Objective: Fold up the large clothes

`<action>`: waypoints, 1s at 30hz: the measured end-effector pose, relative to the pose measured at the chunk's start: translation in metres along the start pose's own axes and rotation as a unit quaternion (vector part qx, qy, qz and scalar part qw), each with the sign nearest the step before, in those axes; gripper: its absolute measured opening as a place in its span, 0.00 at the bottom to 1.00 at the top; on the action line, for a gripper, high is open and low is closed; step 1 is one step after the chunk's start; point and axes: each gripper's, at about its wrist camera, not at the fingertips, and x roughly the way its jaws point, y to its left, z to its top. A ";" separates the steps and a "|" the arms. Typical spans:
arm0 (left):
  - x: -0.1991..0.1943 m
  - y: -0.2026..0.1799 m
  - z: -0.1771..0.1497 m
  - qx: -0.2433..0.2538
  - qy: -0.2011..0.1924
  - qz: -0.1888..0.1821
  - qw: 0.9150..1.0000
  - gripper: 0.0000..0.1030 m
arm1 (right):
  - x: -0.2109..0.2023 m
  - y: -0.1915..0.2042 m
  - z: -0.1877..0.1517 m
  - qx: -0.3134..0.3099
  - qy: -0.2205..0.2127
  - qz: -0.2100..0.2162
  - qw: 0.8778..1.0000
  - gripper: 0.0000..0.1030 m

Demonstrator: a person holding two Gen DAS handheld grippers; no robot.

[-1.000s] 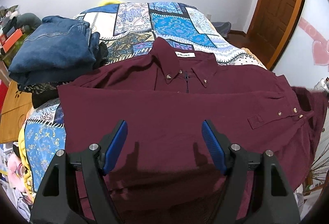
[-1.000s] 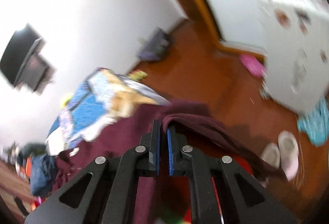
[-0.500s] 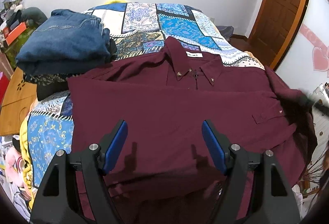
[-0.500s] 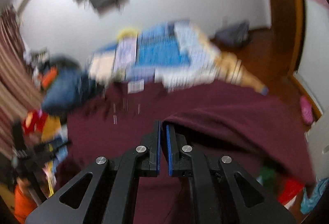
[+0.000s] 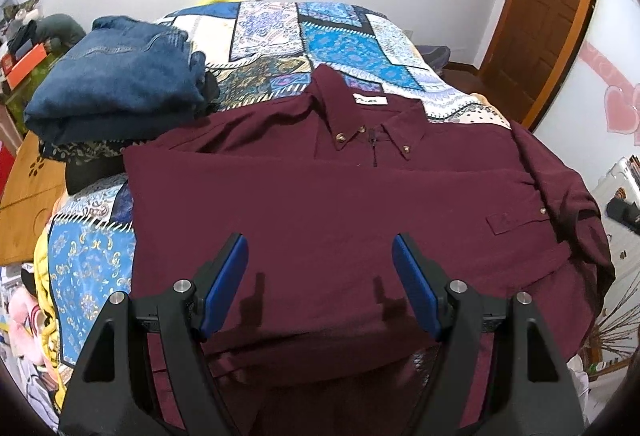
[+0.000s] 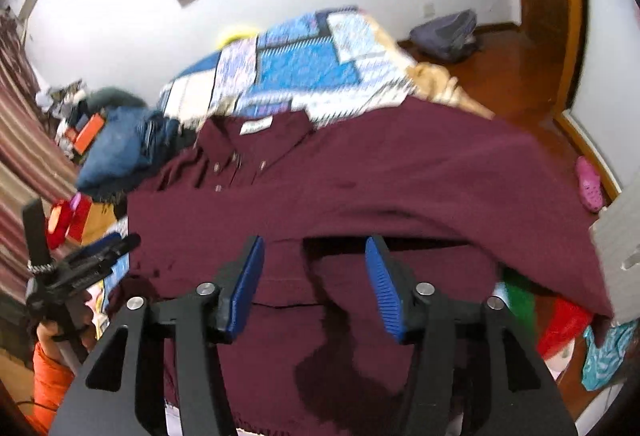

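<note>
- Denim-blue folded jeans [image 5: 116,76] are sitting stacked at the left of the bed, apart from the work.
- Blue-and-white patchwork quilt [image 5: 340,36] is covering the bed; the large maroon button-collar shirt [image 5: 340,204] is lying across it, collar toward the wall, front side up.
- Left gripper [image 5: 320,276] is hovering above the shirt's middle, blue pads spread wide, nothing between them.
- Right gripper [image 6: 314,276] is sitting over the shirt's right portion; its jaws have just been opening, now standing partly apart, and the pads are not pressing on the cloth.
- Right sleeve and side panel are lying doubled inward over the body, raised edge just ahead of the right pads.
- Step in hand, as I judge: releasing the right-side fold.
- Next move is likely calling for flattening that flap, then catching the hem nearest the grippers to fold up toward the collar.
</note>
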 end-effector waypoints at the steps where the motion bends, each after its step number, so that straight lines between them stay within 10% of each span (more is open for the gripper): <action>1: 0.000 -0.003 0.001 0.004 -0.002 -0.001 1.000 0.71 | -0.007 -0.004 0.000 0.007 -0.010 -0.005 1.000 0.48; 9: -0.002 -0.016 0.002 0.017 -0.006 -0.012 1.000 0.71 | -0.031 -0.069 -0.006 0.168 -0.062 -0.049 0.983 0.51; 21: 0.004 -0.014 0.001 0.006 0.005 -0.008 1.000 0.71 | -0.002 -0.157 -0.053 0.391 -0.049 -0.047 0.918 0.52; 30: 0.008 -0.016 -0.001 0.005 0.009 -0.004 1.000 0.71 | 0.006 -0.175 -0.042 0.412 -0.104 -0.078 0.902 0.54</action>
